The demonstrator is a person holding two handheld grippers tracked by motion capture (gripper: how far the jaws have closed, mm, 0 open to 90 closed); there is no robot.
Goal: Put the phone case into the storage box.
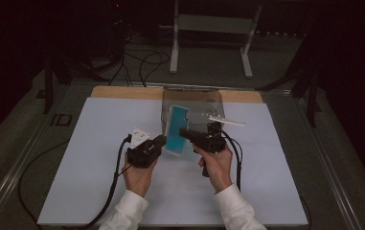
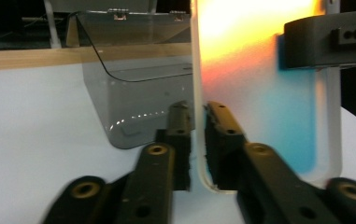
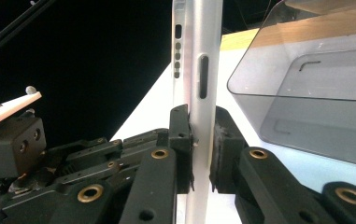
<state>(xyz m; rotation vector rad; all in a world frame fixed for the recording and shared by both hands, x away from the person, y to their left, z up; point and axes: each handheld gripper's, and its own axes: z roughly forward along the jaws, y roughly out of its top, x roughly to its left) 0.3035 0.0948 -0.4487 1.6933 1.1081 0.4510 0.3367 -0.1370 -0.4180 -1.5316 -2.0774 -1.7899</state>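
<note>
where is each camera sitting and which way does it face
high view: above the person's side, facing forward and down on the table; both hands and white sleeves show.
left gripper view: rides the left tool, along its jaws clamping the phone case.
right gripper view: rides the right tool, jaws on the case's edge.
Shared: case and clear bin.

Lab / data-capture setup: dark room, loose cables [image 1: 142, 64] on the floor, metal stand [image 1: 211, 28] behind, surface [image 1: 98, 143] covered with plain white sheet over wood board.
</note>
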